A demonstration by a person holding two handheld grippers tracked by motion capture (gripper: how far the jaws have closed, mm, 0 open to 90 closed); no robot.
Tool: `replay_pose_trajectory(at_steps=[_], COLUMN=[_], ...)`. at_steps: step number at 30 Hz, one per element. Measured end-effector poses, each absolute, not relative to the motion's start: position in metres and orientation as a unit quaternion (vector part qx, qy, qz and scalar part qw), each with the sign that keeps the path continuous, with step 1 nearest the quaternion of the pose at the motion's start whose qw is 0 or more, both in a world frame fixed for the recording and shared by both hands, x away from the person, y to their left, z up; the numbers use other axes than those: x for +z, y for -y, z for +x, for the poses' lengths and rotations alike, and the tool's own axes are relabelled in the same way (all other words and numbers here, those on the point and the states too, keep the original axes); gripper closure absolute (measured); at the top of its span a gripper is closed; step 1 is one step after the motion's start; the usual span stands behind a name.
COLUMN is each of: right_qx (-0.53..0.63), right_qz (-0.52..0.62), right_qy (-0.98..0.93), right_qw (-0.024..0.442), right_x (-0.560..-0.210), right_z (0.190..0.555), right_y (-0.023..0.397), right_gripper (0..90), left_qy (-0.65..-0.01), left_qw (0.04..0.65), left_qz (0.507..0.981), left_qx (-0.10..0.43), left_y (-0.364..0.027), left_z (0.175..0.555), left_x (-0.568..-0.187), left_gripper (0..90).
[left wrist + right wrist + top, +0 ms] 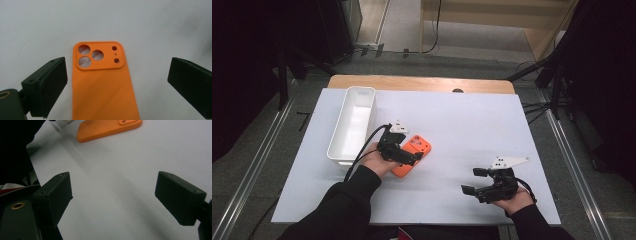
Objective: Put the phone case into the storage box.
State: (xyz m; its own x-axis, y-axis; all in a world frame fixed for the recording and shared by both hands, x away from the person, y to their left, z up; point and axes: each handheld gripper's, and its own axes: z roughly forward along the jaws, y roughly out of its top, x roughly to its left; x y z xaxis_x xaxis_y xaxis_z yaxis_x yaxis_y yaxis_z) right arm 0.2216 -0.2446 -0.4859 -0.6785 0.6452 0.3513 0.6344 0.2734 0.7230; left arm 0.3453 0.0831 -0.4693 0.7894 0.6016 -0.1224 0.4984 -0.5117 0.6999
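Sleeves and forearms come in at the bottom of the high view, both dark. Left gripper (411, 156) sits over the near end of the orange phone case (414, 152), which lies flat on the white table (462, 125), roughly mid-table, just right of the white bin (353, 123). Bin is long, narrow, standing at the table's left side, nothing visible inside. Right gripper (474, 180) hovers near the front right of the table, well apart from the case, jaws spread, grey plate on top. Left gripper view: jaws stand wide, one each side of the phone case (102, 85), neither pad touching it; clear gap on both sides. Case lies back-up, camera cutout end pointing away from the gripper, three large holes and two small ones in the raised block. Left gripper (117, 82) is not gripping anything. Right gripper view: right gripper (113, 195) jaws wide apart, only bare table (120, 177) between them. Phone case (107, 127) shows at the top edge, well ahead of the jaws, lying flat. Dark sleeve at the left edge.
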Motion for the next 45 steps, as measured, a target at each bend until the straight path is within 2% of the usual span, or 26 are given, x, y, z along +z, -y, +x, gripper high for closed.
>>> replay_pose_trajectory(at_steps=[45], right_qx=[0.448], right_qz=[0.401], right_qy=[-0.799], right_qw=[0.005], right_x=[-0.486], right_z=[0.221], right_y=[0.245], right_gripper=[13.2], left_qy=[-0.334], left_qw=[0.345], left_qz=[0.875], left_qx=[0.066], left_y=[-0.085], left_z=[0.346], left_x=[-0.499], left_gripper=[3.0])
